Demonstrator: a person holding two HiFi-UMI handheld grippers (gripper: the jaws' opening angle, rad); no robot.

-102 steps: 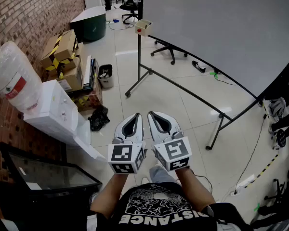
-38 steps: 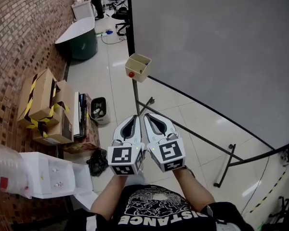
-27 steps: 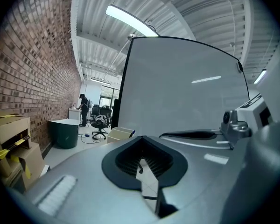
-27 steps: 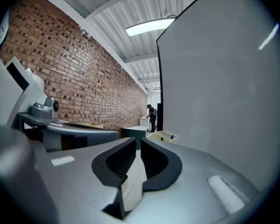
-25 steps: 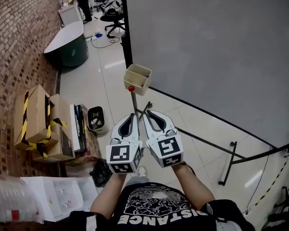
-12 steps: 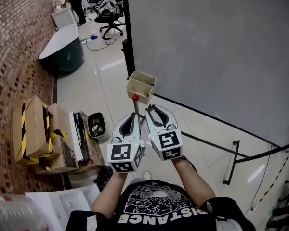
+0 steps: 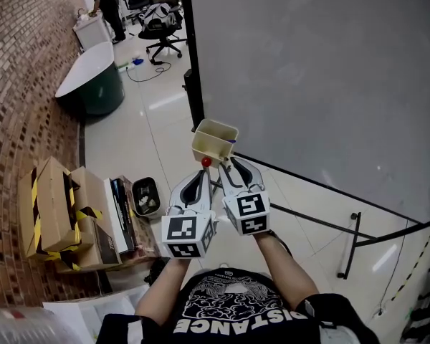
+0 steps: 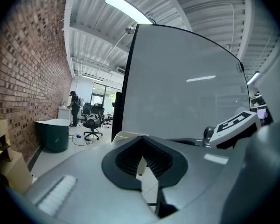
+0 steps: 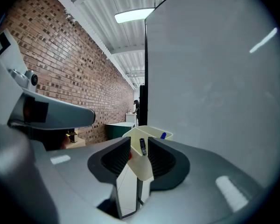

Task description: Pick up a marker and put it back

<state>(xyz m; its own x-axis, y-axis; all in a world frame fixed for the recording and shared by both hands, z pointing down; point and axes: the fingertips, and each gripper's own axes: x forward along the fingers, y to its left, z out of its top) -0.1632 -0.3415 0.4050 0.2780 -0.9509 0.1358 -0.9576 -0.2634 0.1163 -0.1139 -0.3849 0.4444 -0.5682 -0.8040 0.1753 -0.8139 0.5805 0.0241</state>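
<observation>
Head view: L gripper [image 7: 199, 175] & R gripper [image 7: 233, 165] are held side by side in front of the person, both aimed at 12 o'clock toward a cream marker holder [image 7: 215, 139] fixed at the lower corner of a big whiteboard [image 7: 322, 77]. R fingertips sit just under the holder, beside its red knob [image 7: 206, 162]; can't tell if they touch. L gripper is a bit further back, at approx. 7 o'clock from the holder. Cardboard boxes [image 7: 54, 213] w/ yellow-black tape lie at 9 o'clock by the brick wall [image 7: 21, 63]. Right gripper view: R gripper [image 9: 139, 143] fingers are apart w/ nothing gripped. The holder [image 9: 142, 164] shows in the gap, w/ a black marker [image 9: 142, 146] leaning in its near compartment and a blue-capped marker [image 9: 163, 135] at 2 o'clock of that. Left gripper view: L gripper [image 8: 141, 141] fingers are closed tip to tip, empty.
</observation>
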